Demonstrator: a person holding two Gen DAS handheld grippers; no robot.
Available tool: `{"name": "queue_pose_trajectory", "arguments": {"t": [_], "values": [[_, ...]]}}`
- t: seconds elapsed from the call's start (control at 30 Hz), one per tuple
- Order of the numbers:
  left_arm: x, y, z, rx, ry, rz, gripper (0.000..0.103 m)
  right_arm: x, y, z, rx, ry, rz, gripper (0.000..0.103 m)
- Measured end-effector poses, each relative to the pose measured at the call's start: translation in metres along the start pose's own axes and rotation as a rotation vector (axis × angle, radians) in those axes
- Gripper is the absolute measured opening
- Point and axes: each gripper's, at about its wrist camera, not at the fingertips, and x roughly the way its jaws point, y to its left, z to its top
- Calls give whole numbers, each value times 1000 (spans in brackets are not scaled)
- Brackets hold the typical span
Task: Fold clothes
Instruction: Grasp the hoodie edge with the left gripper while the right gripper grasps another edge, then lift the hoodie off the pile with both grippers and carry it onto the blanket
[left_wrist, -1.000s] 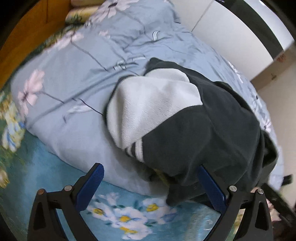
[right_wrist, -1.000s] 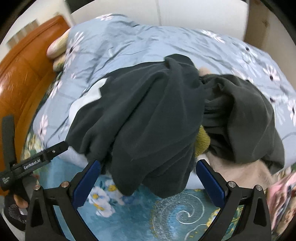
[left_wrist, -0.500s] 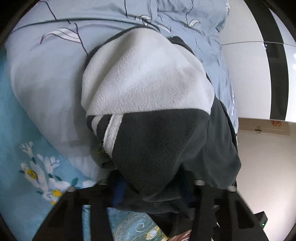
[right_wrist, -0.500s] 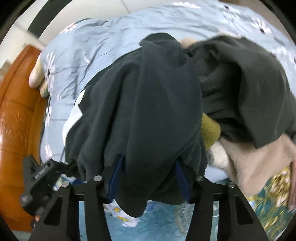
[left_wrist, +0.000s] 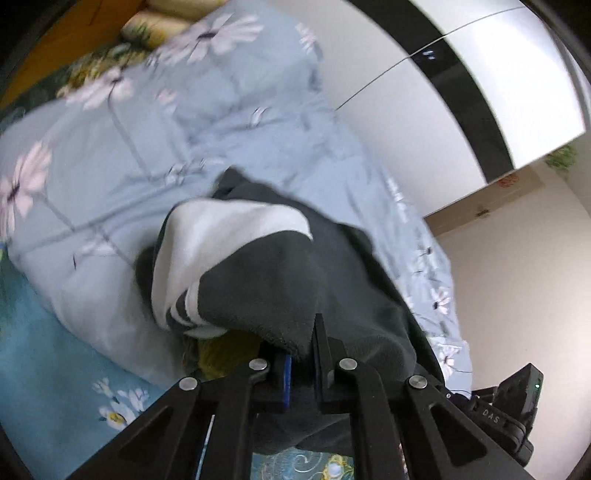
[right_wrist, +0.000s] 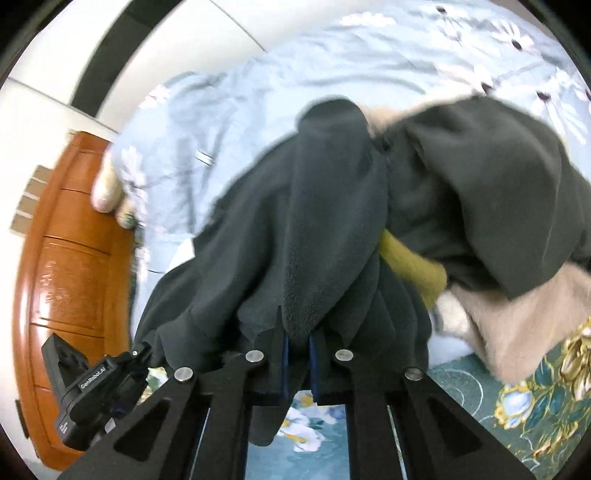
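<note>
Dark grey fleece fills the middle of the left wrist view: a fleece jacket with a white panel and white stripes lies heaped on a pale blue floral duvet spread over the bed. The left tongs are pinched together on a fold at the jacket's near edge, the cloth caught between the blue-lined pads and drawn up toward the camera. A bit of mustard-yellow cloth peeks out under the fleece just left of the tongs. Below the duvet's edge a teal flowered sheet shows. At the lower right corner part of the other black tool juts in. A white wardrobe with a black stripe stands beyond the bed.

In the right wrist view, the same jacket drapes from the bed toward the camera, and the right tongs are closed on a ridge of its grey fleece, the cloth bunched between the pads and hanging a little below them. To the right lie more clothes in a pile: another dark grey garment, the mustard-yellow piece and a beige fuzzy garment, all touching one another. The left tool appears at the lower left, holding the jacket's far edge. A brown wooden headboard curves along the left side, with pillows against it.
</note>
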Motion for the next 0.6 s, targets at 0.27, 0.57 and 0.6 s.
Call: {"name": "queue_pose_trajectory", "arguments": {"t": [0.27, 0.57, 0.6], "values": [[-90, -54, 5, 135, -108, -91, 8, -84, 27, 1, -58, -106, 149, 8], [-194, -111, -30, 270, -218, -152, 8, -189, 61, -20, -133, -210, 286, 8], [-210, -118, -37, 279, -233, -160, 8, -203, 64, -25, -145, -223, 300, 8]]}}
